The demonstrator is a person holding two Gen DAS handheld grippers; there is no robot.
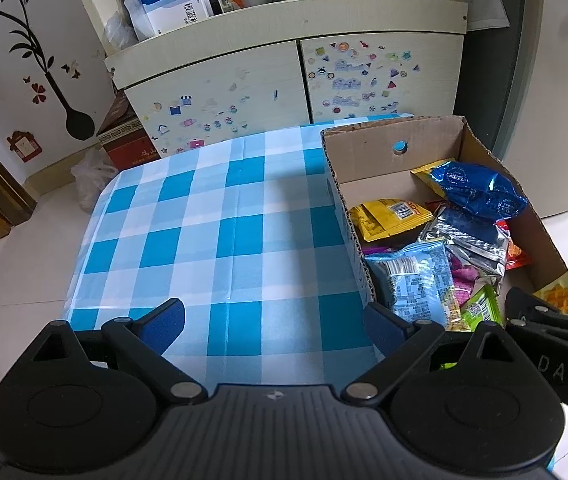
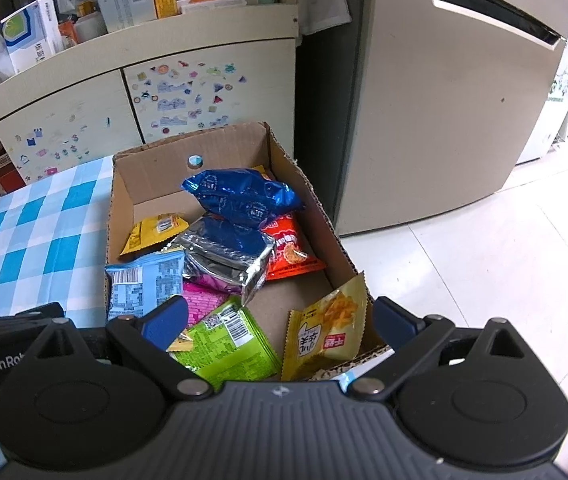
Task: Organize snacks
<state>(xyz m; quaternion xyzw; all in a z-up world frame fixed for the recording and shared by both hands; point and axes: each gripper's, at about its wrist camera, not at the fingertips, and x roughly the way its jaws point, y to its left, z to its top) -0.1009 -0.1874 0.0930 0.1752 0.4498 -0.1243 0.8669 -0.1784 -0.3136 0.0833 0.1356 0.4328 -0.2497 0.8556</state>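
A cardboard box stands on the right part of the blue-checked table and holds several snack packets: a blue bag, a silver one, a red one, a green one, a yellow one leaning on the near right wall, and a light-blue one. My left gripper is open and empty over the cloth, left of the box. My right gripper is open and empty above the box's near end.
A cream cabinet with stickers and a cluttered top shelf stands behind the table. A fridge stands right of the box. White floor tiles lie to the right. A red box sits on the floor at the left.
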